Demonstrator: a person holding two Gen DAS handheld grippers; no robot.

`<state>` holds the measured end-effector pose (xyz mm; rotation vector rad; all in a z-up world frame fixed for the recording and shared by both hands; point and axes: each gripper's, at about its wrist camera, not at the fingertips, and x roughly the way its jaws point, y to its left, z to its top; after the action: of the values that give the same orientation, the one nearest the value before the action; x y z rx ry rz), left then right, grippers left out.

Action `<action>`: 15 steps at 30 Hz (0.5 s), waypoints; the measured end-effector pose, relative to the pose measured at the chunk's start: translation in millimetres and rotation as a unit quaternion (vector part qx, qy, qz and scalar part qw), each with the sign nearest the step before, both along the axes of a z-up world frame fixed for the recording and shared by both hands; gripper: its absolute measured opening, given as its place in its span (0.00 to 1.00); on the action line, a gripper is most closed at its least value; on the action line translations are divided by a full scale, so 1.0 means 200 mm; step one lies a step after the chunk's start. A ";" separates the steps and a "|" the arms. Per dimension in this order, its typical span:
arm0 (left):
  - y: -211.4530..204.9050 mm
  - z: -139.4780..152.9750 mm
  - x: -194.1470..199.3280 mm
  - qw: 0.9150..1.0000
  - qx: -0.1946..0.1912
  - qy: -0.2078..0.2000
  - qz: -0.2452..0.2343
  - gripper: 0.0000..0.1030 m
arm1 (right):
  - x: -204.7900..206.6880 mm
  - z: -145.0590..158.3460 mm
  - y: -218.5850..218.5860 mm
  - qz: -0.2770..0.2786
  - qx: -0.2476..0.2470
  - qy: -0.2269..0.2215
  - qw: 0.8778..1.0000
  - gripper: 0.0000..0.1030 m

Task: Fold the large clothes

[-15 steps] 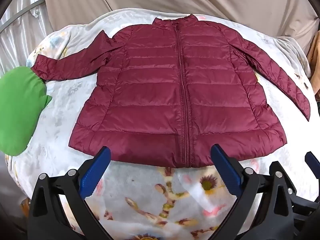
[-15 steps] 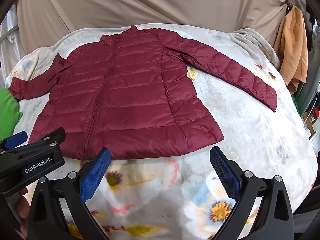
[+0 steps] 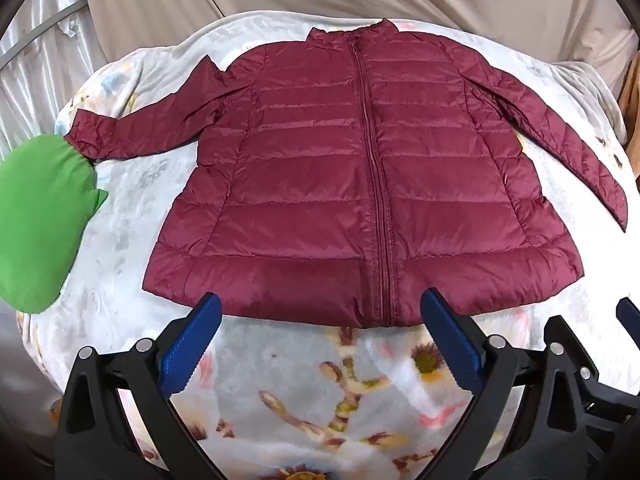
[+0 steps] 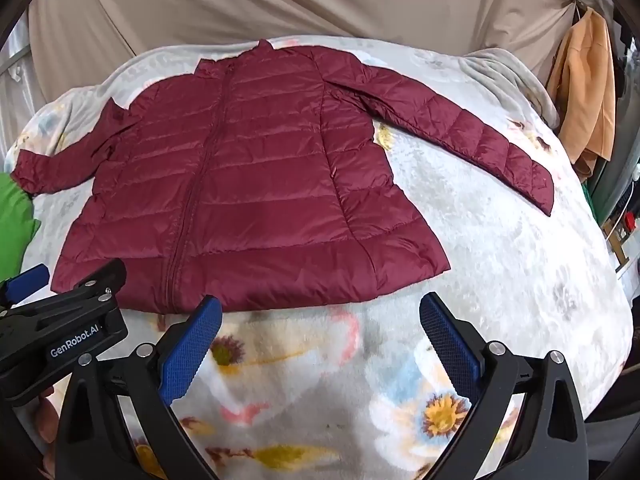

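Note:
A maroon quilted puffer jacket lies flat, zipped, front up, on a floral blanket, collar at the far side, both sleeves spread out. It also shows in the right wrist view. My left gripper is open and empty, its blue fingertips at the jacket's near hem around the zipper. My right gripper is open and empty, just short of the hem's right half. The left gripper's body shows at the left of the right wrist view.
The floral blanket covers the rounded surface. A green cloth bundle lies at the left by the left cuff. Beige curtains hang behind. An orange garment hangs at the far right.

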<state>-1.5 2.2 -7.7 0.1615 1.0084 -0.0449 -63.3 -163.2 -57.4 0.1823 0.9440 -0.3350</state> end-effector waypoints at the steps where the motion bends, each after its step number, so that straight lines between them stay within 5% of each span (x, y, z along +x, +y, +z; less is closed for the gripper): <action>1: 0.00 0.00 0.00 1.000 0.003 0.001 -0.001 0.94 | 0.00 0.00 0.00 -0.001 0.000 0.005 1.000 0.95; 15: 0.02 0.00 0.02 1.000 -0.004 0.023 0.004 0.94 | 0.01 0.02 0.01 -0.003 -0.005 0.014 1.000 0.95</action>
<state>2.1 6.2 -7.9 0.1499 1.0553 -0.0451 -61.4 -161.3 -53.8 0.1715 0.9690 -0.3483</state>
